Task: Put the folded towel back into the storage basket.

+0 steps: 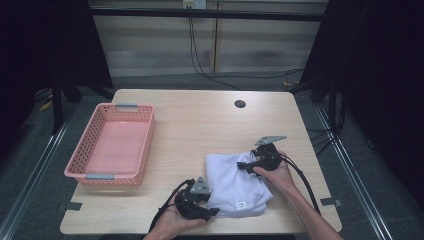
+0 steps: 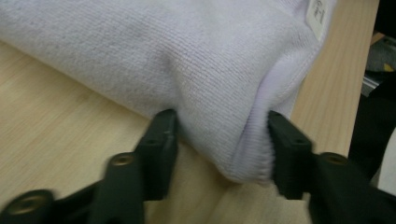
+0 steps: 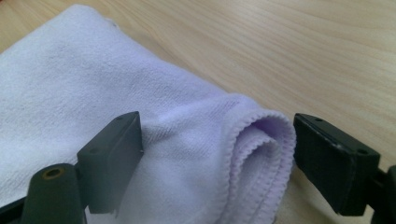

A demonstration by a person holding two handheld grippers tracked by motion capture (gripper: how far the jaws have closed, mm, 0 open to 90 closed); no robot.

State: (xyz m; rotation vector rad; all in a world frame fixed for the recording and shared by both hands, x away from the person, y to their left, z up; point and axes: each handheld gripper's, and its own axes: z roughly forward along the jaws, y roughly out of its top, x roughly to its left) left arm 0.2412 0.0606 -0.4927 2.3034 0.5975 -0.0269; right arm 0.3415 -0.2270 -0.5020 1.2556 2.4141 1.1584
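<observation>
- a folded white towel (image 1: 236,184) lay on the near right part of the wooden surface (image 1: 200,125), a small label showing near its front edge.
- the left gripper (image 1: 212,212) sat at the towel's near left corner, held in the person's left hand (image 1: 172,222). in the left gripper view its jaws stood apart on either side of a bunched fold of towel (image 2: 205,70), each jaw touching the cloth, with the surface (image 2: 56,126) beneath.
- the right gripper (image 1: 243,165) rested at the towel's far right corner, held in the right hand (image 1: 275,175). in the right gripper view its jaws were wide apart around the rolled, hemmed edge of the towel (image 3: 116,154); the left jaw lay against the cloth, while the right jaw stood just beside the hem, and contact there could not be told.
- a pink plastic basket (image 1: 80,155) with perforated walls stood at the left side of the surface, well apart from the towel.
- a round dark hole (image 1: 240,104) showed near the far edge of the surface.
</observation>
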